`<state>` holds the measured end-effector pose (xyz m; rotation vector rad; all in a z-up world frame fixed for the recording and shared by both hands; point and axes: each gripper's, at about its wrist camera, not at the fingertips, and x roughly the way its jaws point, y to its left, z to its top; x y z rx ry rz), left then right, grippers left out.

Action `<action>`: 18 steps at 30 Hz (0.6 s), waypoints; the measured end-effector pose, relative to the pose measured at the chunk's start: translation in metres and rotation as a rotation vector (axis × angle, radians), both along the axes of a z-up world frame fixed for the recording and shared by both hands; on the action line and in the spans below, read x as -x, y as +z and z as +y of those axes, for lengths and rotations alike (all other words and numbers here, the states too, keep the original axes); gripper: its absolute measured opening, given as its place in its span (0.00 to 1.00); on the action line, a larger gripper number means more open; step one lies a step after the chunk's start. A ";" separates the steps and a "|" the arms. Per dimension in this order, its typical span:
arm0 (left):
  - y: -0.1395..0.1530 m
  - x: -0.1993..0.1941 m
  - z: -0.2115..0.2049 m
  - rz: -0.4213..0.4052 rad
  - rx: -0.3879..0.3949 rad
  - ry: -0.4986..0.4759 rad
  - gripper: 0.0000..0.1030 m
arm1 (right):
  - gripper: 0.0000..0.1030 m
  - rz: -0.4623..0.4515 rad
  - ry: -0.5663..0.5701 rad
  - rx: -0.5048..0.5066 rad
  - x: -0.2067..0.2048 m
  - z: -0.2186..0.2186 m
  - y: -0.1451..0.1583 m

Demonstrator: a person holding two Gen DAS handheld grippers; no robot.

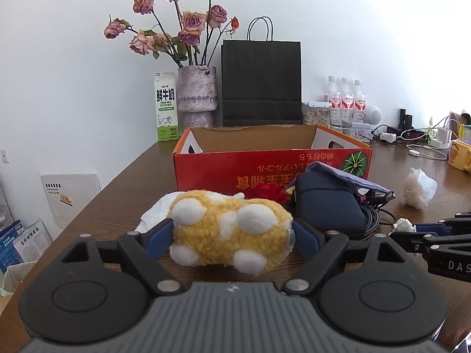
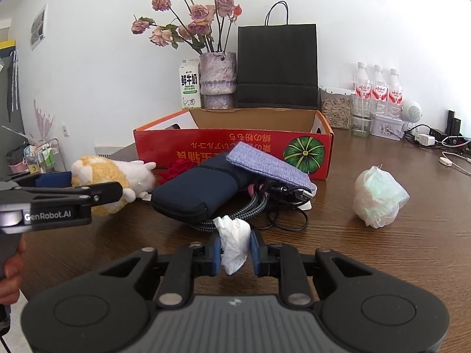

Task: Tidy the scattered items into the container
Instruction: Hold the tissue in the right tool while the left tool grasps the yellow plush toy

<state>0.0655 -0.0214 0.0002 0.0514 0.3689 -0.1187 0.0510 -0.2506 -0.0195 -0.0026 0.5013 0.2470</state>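
Note:
My left gripper (image 1: 232, 235) is shut on a yellow plush toy (image 1: 229, 232) with white spots and holds it above the table, in front of the open red cardboard box (image 1: 265, 164). The toy also shows in the right wrist view (image 2: 109, 182). My right gripper (image 2: 235, 253) is shut on a crumpled white tissue (image 2: 234, 244) just above the table. Before the box (image 2: 206, 144) lie a navy pouch (image 2: 197, 191), a purple woven pouch (image 2: 265, 164), a red fabric flower (image 2: 176, 167), braided cables (image 2: 265, 206) and a wad of plastic wrap (image 2: 379, 197).
Behind the box stand a milk carton (image 1: 166, 106), a vase of dried roses (image 1: 197, 97), a black paper bag (image 1: 262, 82), three water bottles (image 1: 346, 100) and a jar (image 2: 335, 108). Chargers and cables (image 1: 412, 138) and a yellow mug (image 1: 460, 156) sit at the right. The table's left edge (image 1: 88, 206) is near.

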 end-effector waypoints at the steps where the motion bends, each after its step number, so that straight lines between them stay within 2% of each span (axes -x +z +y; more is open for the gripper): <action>1: 0.001 0.001 0.000 -0.005 0.003 0.000 0.83 | 0.19 -0.002 0.001 0.000 0.000 0.000 0.001; 3: 0.004 0.002 0.001 -0.016 0.007 0.003 0.80 | 0.19 -0.008 0.000 0.001 0.001 0.000 0.002; 5: 0.006 0.004 0.001 -0.031 0.004 -0.001 0.64 | 0.19 -0.014 -0.001 0.002 0.001 0.000 0.004; 6: 0.007 0.003 0.000 -0.030 0.003 -0.003 0.50 | 0.19 -0.017 -0.001 0.003 0.001 0.000 0.005; 9: 0.003 -0.004 0.002 0.021 0.007 0.009 0.49 | 0.19 -0.021 -0.002 0.003 0.001 0.000 0.007; 11: 0.000 -0.005 0.004 0.032 0.022 0.014 0.56 | 0.19 -0.020 0.003 0.004 0.001 0.000 0.007; 13: 0.000 -0.003 0.006 0.020 0.016 0.032 0.84 | 0.19 -0.016 0.004 0.005 0.000 0.000 0.006; 16: 0.002 -0.003 0.009 -0.004 -0.015 0.027 0.97 | 0.19 -0.012 0.002 0.006 -0.002 0.001 0.006; 18: 0.003 -0.009 0.011 0.013 -0.027 -0.018 1.00 | 0.19 -0.010 0.005 0.007 -0.002 0.002 0.005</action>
